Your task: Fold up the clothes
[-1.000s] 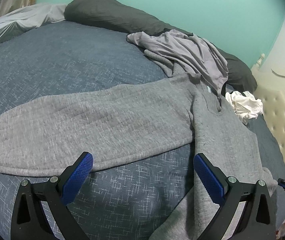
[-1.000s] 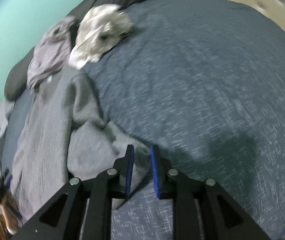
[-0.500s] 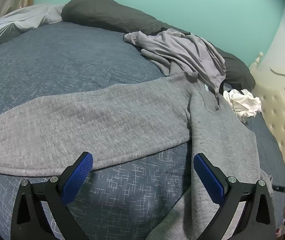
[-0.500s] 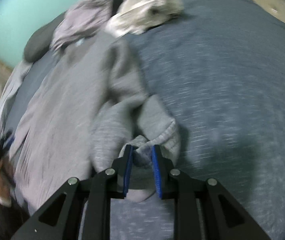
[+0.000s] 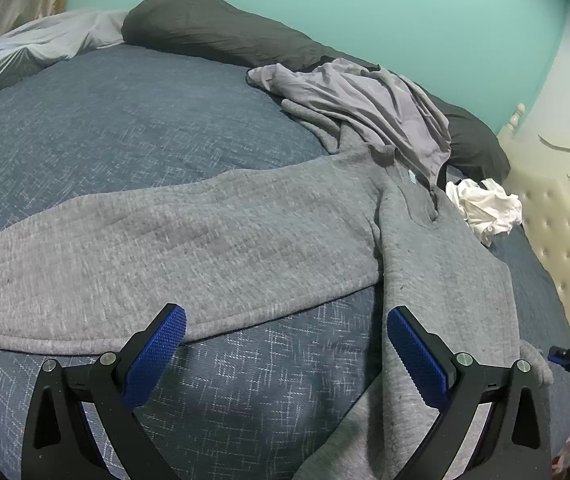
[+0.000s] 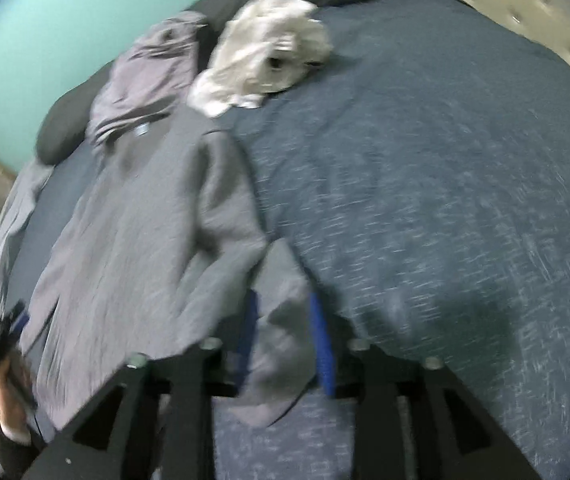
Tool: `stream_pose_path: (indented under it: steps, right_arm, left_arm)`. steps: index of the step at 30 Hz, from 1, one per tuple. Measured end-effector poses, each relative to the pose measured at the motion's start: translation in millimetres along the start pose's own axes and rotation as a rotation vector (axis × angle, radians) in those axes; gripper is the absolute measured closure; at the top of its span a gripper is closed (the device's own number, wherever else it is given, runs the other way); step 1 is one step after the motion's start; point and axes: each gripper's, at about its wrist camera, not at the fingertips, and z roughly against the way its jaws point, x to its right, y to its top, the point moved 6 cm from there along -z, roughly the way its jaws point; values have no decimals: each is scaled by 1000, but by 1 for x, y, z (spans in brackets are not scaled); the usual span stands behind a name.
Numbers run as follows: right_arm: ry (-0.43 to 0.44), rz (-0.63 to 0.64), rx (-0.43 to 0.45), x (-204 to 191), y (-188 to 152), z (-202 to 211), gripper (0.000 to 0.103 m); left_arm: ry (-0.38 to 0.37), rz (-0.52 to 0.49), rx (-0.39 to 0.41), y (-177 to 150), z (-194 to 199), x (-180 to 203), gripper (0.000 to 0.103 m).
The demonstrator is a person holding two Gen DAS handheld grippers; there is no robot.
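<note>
early stage: grey sweater (image 5: pixel 437 280) spread flat, left sleeve (image 5: pixel 165 248) unfolded; right gripper (image 6: pixel 285 340) opening around right cuff (image 6: pixel 281 344); left gripper (image 5: pixel 285 344) wide apart, empty.

A grey knit sweatshirt (image 5: pixel 245 248) is spread flat on the bed, one sleeve (image 6: pixel 281 320) folded inward.

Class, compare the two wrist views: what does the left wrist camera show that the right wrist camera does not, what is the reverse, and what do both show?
Only the left wrist view shows the sweatshirt's long sleeve spread flat across the bed, and the open, empty left gripper.

Only the right wrist view shows the right gripper, its jaws opening around the sweatshirt's other cuff.

Both show the grey sweatshirt, lilac garment, white crumpled cloth, dark pillow and blue bedspread.
</note>
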Motion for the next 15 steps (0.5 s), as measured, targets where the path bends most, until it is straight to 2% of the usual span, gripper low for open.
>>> stream_pose_path:
  steps: [3,8,9,12,15]
  right_arm:
    - [-7,-38,-44,11,0,-12,63]
    - [4,-29,-118,8,-7,-35,63]
    - [1,-14,-131,6,-9,-38,75]
    - [-4,18,-137,2,-11,-37,92]
    - [-7,11,-96,11,-4,-20,96]
  left_arm:
    - [2,-1,-2,0,-1,0,0]
    - [4,-8,-6,0,-3,0,0]
    - [4,-7,-7,0,-3,0,0]
    - [5,-8,-9,0,-4,-1,0]
    - [11,-16,-6,0,-3,1,0]
